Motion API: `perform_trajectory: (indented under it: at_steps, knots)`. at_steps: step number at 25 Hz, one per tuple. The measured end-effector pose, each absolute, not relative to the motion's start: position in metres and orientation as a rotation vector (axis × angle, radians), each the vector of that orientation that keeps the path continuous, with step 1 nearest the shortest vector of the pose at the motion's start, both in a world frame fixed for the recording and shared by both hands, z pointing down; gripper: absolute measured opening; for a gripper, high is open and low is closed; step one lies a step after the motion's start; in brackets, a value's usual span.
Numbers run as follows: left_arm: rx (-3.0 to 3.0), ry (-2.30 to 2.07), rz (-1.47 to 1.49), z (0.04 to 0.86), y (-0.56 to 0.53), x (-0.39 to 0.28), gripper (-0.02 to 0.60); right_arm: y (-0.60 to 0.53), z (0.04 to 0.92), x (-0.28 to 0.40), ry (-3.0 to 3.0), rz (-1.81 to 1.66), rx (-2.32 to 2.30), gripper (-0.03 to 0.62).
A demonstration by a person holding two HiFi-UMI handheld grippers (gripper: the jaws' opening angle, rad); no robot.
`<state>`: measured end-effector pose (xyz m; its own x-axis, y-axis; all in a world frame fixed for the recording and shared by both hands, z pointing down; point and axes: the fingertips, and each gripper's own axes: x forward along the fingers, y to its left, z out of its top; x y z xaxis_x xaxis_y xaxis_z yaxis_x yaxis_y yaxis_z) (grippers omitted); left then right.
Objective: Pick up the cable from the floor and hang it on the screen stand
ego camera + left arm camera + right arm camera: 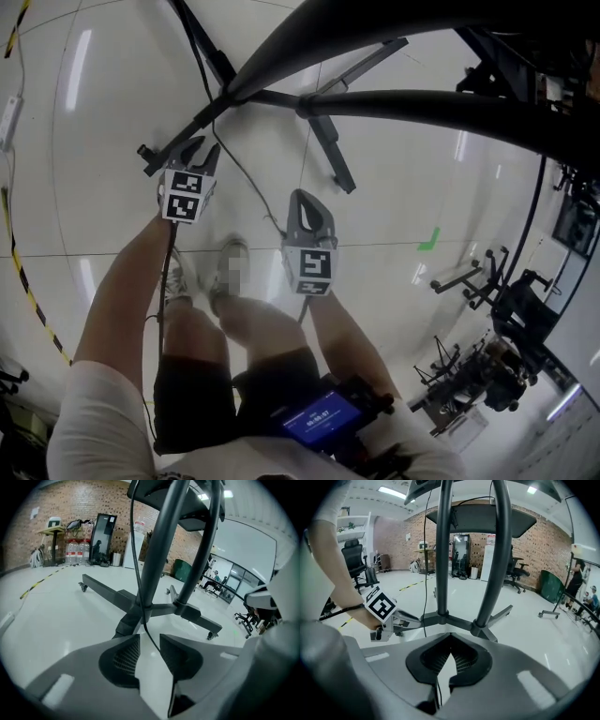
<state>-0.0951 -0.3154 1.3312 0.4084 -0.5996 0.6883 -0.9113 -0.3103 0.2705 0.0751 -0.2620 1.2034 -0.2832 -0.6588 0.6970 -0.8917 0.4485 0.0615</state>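
Note:
A thin black cable (246,178) hangs down along the black screen stand (305,105) and runs across the pale floor to my right gripper (305,197). In the right gripper view the jaw tips (450,656) meet and the cable (437,688) shows in the slot just behind them. My left gripper (200,148) is open beside the stand's leg. In the left gripper view the cable (134,550) drops along the slanted pole (159,550) and passes loose through the gap of that gripper (150,641), touching neither pad. The right gripper view also shows the left gripper (410,620) low near the stand's base (440,618).
The stand's long wheeled legs (103,590) spread over the floor. Yellow-black tape (28,291) runs along the left, and a green mark (428,241) is on the floor at right. Chairs and gear (487,366) crowd the lower right. The person's feet (230,267) are just behind the grippers.

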Motion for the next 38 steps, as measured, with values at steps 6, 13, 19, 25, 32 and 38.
perform_trajectory:
  at_steps: [6, 13, 19, 25, 32, 38]
  knots:
    - [2.004, -1.32, 0.613, 1.341, -0.334, -0.088, 0.124, -0.264, 1.206, 0.09, -2.018, 0.445, 1.311, 0.014]
    - [2.008, -1.332, 0.645, 1.341, -0.341, -0.092, 0.034, -0.27, 1.206, 0.088, -2.029, 0.439, 1.314, 0.014]
    - [2.034, -1.282, 0.673, 1.306, -0.318, -0.097, 0.018, -0.264, 1.181, 0.079, -2.032, 0.468, 1.31, 0.014]
    - [2.037, -1.287, 0.646, 1.235, -0.302, -0.108, 0.018, -0.255, 1.126, 0.062, -2.045, 0.491, 1.29, 0.014]
    - [2.013, -1.334, 0.623, 1.16, -0.29, -0.13, 0.018, -0.258, 1.054, 0.044, -2.084, 0.445, 1.301, 0.014]
    - [1.994, -1.393, 0.621, 1.097, -0.279, -0.157, 0.018, -0.265, 0.995, 0.032, -2.108, 0.41, 1.321, 0.014]
